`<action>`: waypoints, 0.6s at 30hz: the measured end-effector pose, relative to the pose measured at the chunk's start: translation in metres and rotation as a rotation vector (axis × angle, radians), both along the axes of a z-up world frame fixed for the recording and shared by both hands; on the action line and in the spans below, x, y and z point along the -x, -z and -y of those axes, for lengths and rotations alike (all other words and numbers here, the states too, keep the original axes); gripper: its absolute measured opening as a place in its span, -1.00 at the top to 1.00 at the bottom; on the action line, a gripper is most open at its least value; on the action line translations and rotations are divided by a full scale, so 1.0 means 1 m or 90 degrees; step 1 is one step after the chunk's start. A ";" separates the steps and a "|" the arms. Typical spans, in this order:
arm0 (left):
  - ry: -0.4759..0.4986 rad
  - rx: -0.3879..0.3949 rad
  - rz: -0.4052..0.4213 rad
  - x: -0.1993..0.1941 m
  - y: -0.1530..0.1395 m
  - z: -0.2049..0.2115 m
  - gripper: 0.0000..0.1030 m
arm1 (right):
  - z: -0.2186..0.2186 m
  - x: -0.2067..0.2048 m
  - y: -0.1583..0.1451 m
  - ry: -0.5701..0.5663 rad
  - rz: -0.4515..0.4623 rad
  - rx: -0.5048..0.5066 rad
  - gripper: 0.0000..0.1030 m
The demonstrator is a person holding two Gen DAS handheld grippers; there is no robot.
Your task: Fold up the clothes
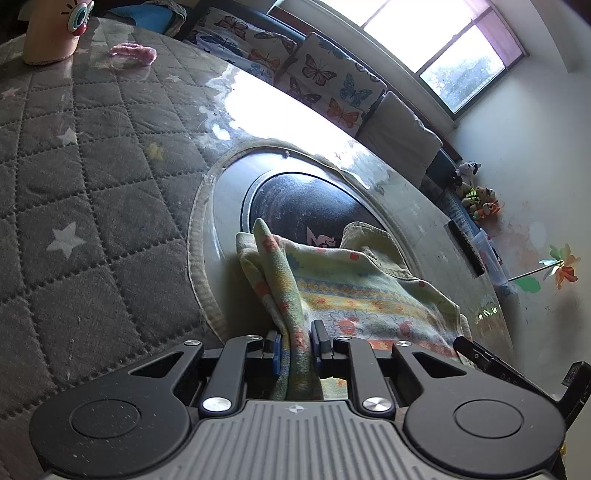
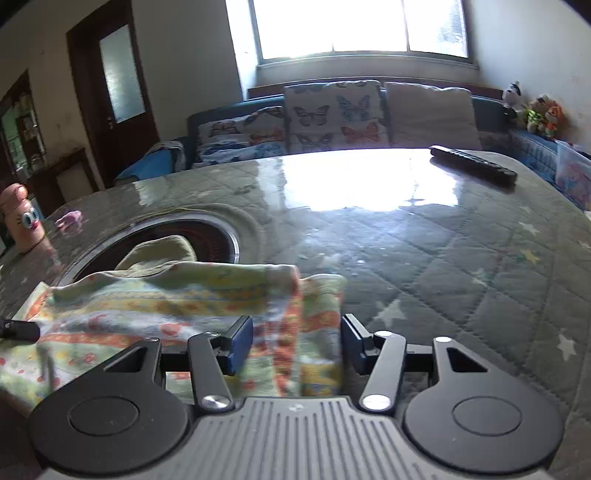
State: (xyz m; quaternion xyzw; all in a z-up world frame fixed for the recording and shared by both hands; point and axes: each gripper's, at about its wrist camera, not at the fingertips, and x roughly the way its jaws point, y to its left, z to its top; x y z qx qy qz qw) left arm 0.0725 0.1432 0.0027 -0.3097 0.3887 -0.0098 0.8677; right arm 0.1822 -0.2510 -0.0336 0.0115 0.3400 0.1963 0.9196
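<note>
A pale green and yellow garment point(image 1: 354, 291) with orange print lies on the quilted grey table point(image 1: 92, 206), partly over a round inset. My left gripper point(image 1: 295, 343) is shut on a bunched fold of the garment's near edge, which runs back between the blue pads. In the right wrist view the same garment point(image 2: 166, 302) spreads to the left. My right gripper point(image 2: 297, 343) stands open, and a folded corner of the cloth lies loose between its fingers. The left gripper's tip point(image 2: 18, 330) shows at the far left edge there.
The round dark inset point(image 1: 295, 199) with a metal rim sits in the table's middle. A pink cup-like figure point(image 1: 51, 33) and a small pink object point(image 1: 133, 53) stand at the far side. A black remote point(image 2: 472, 166) lies far right. A sofa with butterfly cushions point(image 2: 332, 114) is behind.
</note>
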 end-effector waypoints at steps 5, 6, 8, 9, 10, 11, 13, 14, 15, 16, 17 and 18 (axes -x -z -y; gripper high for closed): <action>0.004 -0.020 0.005 -0.001 -0.007 0.004 0.73 | 0.000 0.006 -0.003 0.008 0.009 -0.011 0.85; 0.006 -0.024 0.009 -0.001 -0.010 0.005 0.75 | 0.003 0.008 -0.005 0.012 0.015 -0.019 0.88; 0.013 -0.034 0.020 -0.002 -0.019 0.008 0.76 | 0.009 0.014 -0.010 0.018 0.027 -0.032 0.90; 0.018 -0.039 0.026 -0.004 -0.024 0.011 0.77 | 0.012 0.017 -0.013 0.020 0.033 -0.036 0.91; 0.024 -0.044 0.033 -0.005 -0.028 0.014 0.77 | 0.015 0.021 -0.016 0.023 0.041 -0.038 0.92; 0.033 -0.048 0.041 -0.008 -0.033 0.018 0.78 | 0.019 0.024 -0.019 0.028 0.047 -0.039 0.92; 0.054 -0.055 0.053 -0.015 -0.042 0.029 0.79 | 0.028 0.030 -0.025 0.042 0.060 -0.037 0.92; 0.067 -0.058 0.058 -0.020 -0.047 0.036 0.80 | 0.033 0.032 -0.027 0.050 0.066 -0.035 0.92; 0.082 -0.063 0.064 -0.026 -0.050 0.045 0.80 | 0.039 0.034 -0.030 0.059 0.071 -0.033 0.92; 0.097 -0.067 0.069 -0.033 -0.054 0.054 0.80 | 0.046 0.035 -0.032 0.070 0.074 -0.030 0.92; 0.112 -0.071 0.073 -0.040 -0.057 0.064 0.81 | 0.054 0.035 -0.034 0.082 0.077 -0.027 0.92; 0.126 -0.074 0.077 -0.048 -0.060 0.074 0.81 | 0.063 0.036 -0.037 0.095 0.081 -0.023 0.92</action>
